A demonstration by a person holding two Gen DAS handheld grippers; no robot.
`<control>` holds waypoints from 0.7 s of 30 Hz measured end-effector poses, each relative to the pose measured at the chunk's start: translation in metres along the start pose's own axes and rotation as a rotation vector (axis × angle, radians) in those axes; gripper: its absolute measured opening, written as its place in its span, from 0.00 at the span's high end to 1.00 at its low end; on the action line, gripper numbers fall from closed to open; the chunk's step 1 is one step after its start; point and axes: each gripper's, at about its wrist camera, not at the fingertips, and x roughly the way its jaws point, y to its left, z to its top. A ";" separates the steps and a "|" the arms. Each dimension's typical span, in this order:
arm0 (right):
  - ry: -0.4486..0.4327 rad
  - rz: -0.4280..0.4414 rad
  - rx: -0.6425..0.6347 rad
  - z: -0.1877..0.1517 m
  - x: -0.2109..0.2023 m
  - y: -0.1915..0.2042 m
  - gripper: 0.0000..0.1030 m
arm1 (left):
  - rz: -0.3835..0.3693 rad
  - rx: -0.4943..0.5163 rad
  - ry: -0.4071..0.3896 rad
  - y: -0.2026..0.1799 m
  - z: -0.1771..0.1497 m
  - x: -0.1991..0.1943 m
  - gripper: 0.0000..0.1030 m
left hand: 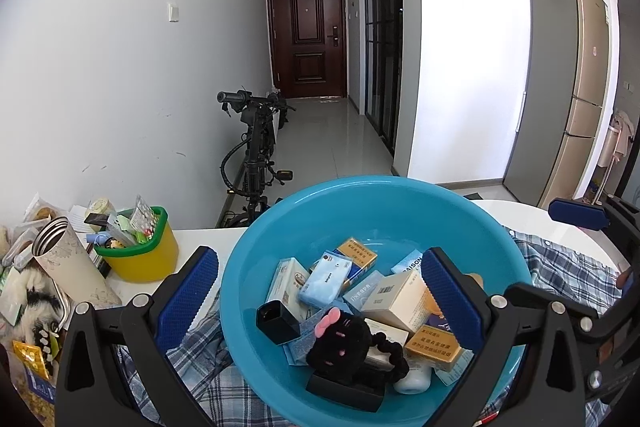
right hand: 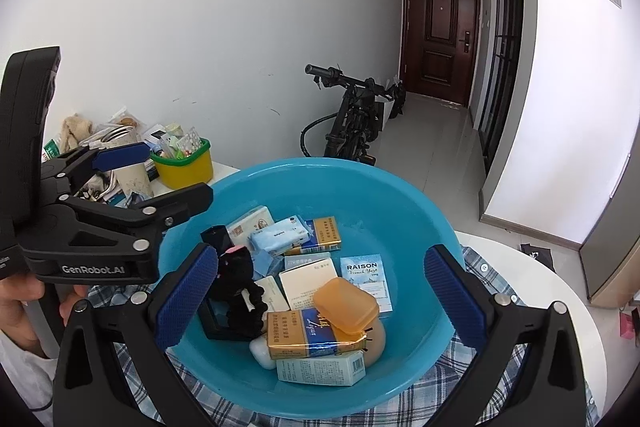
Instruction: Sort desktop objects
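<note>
Above the blue basin (right hand: 400,195), both tongs — left (left hand: 320,287), right (right hand: 320,291) — gape wide, holding and touching nothing.

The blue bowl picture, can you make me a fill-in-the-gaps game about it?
1. The boxes lie inside a big ____ bowl.
2. The bowl sits on a ____ cloth.
3. The orange case rests on top of a ____ pack.
4. Both pads of the right hand-held gripper stand ____, holding nothing.

Missing words: blue; checked; yellow and blue; open
</note>
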 end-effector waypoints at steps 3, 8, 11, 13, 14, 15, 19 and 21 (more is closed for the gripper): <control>-0.014 -0.010 -0.002 0.002 -0.003 0.003 0.00 | 0.001 -0.009 -0.001 0.001 0.000 0.000 0.00; -0.024 -0.007 0.026 0.003 -0.002 0.003 0.00 | 0.013 -0.002 0.001 0.002 0.001 0.001 0.00; -0.014 -0.011 0.012 0.002 0.001 0.004 0.00 | 0.017 -0.003 0.002 0.002 0.001 0.002 0.00; -0.012 -0.015 0.011 0.002 0.001 0.005 0.00 | 0.019 -0.005 0.003 0.003 0.001 0.002 0.00; -0.011 -0.015 0.009 0.002 0.001 0.006 0.00 | 0.017 -0.005 0.002 0.003 0.001 0.002 0.00; -0.010 -0.015 0.007 0.002 0.001 0.006 0.00 | 0.017 -0.008 0.001 0.003 0.001 0.002 0.00; -0.018 -0.023 0.005 0.003 -0.002 0.006 0.00 | 0.007 -0.022 0.006 0.005 0.001 0.004 0.00; -0.031 -0.026 0.013 0.003 -0.005 0.005 0.00 | 0.008 -0.023 0.006 0.005 0.001 0.004 0.00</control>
